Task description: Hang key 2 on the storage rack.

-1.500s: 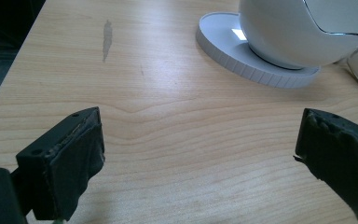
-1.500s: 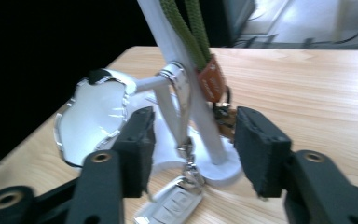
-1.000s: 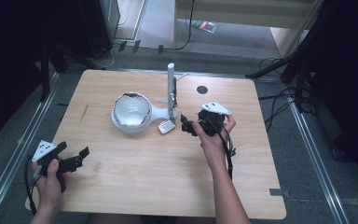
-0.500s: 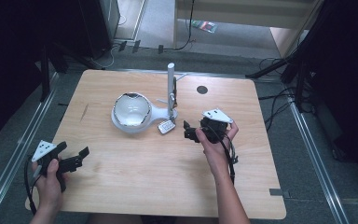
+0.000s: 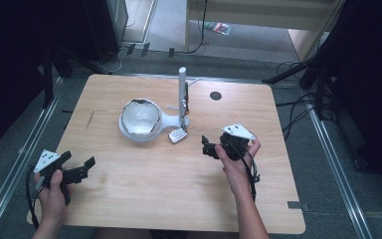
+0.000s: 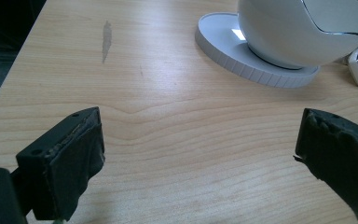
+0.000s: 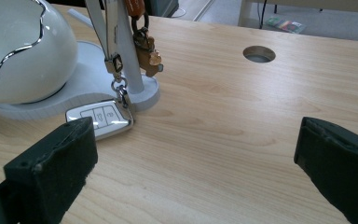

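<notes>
A white egg-shaped bowl [image 5: 140, 117] sits on a white stand base [image 5: 171, 119] with an upright post [image 5: 182, 89] at mid table. A car key fob [image 5: 177, 135] hangs by a strap from the post and rests on the wood; in the right gripper view the fob [image 7: 100, 119] lies beside the post foot, with a brown key charm [image 7: 147, 52] above it. My right gripper [image 5: 205, 147] is open, just right of the fob, nothing between its jaws. My left gripper [image 5: 82, 167] is open near the front left edge, its jaws facing the bowl [image 6: 303, 32].
A round cable hole [image 5: 215, 95] is in the table's back right part. A grey scuff [image 6: 106, 37] marks the wood left of the bowl. Metal rails run along the floor on both sides, and cables lie behind the table.
My right gripper has drawn back from the key fob, moving right and toward the front of the table. The left gripper has stayed put.
</notes>
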`<state>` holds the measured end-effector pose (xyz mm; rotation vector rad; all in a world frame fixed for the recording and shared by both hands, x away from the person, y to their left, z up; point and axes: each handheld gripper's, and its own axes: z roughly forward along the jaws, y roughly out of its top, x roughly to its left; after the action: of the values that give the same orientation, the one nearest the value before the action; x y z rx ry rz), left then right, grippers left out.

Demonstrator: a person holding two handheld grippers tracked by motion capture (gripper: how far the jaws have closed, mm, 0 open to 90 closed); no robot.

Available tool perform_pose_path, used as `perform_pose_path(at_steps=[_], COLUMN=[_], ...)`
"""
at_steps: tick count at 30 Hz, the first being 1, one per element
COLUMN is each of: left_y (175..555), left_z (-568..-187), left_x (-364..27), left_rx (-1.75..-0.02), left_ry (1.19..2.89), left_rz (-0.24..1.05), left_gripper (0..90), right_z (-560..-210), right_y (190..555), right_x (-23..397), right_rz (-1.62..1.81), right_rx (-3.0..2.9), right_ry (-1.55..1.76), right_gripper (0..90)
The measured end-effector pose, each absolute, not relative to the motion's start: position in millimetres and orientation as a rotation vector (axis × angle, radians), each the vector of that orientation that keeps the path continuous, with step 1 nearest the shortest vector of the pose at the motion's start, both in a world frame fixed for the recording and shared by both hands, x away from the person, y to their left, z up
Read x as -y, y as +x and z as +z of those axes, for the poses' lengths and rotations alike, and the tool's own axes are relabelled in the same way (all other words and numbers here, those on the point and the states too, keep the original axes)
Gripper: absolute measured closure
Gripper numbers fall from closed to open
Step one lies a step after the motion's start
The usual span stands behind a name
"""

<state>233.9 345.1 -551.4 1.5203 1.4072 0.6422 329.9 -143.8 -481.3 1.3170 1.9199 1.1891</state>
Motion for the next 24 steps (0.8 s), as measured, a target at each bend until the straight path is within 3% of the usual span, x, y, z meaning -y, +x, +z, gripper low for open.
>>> perform_pose_path(at_steps=[24], left_y=[233.8], left_z=[-551.5], left_x=[-344.1], left_rx=[-1.405], left_ry=[1.52], left_rz=[0.651], left_gripper=[1.7], right_z=[-510.1], right_y=[293.4], right_x=[196.1], right_rz=[1.164], right_rx=[-1.855], right_ry=[1.396], right_gripper=[0.0])
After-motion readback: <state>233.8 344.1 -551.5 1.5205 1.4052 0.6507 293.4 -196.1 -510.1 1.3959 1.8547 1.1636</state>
